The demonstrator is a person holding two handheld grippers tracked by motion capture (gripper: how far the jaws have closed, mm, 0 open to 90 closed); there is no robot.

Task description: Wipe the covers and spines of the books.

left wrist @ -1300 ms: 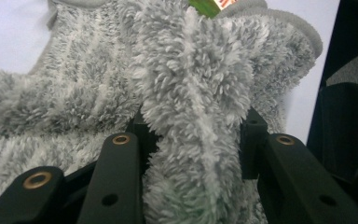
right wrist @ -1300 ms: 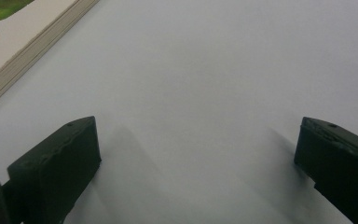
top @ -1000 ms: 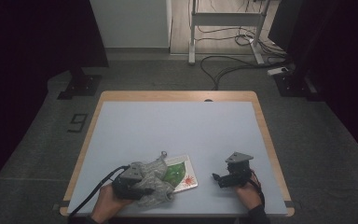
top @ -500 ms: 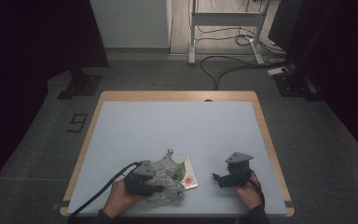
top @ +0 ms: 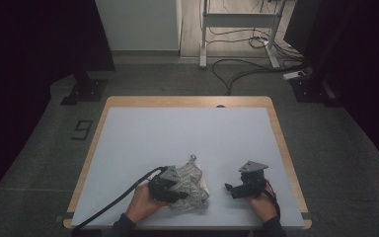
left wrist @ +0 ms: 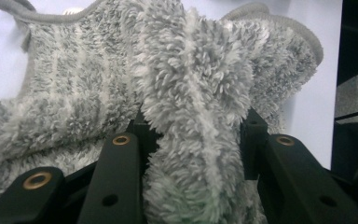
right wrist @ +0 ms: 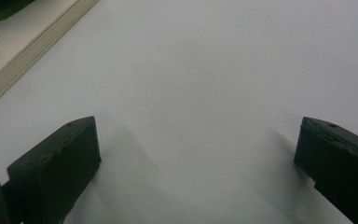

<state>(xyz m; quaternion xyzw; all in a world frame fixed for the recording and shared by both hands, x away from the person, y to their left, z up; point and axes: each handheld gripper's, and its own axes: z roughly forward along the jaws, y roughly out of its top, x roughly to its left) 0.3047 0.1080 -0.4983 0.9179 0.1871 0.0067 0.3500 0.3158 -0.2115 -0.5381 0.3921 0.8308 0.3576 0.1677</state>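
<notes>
You have one grey-and-white striped towel [top: 190, 185], bunched at the near edge of the table [top: 177, 128], and one book [right wrist: 14, 51] lying just beside it, its cover print too small to read. Your left gripper [top: 170, 186] is clamped on a fold of the towel. Your right gripper [top: 234, 188] rests well apart on bare tabletop, jaws wide with nothing between them.

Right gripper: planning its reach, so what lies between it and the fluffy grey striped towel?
High view: bare pale tabletop separates right gripper from towel.
</notes>
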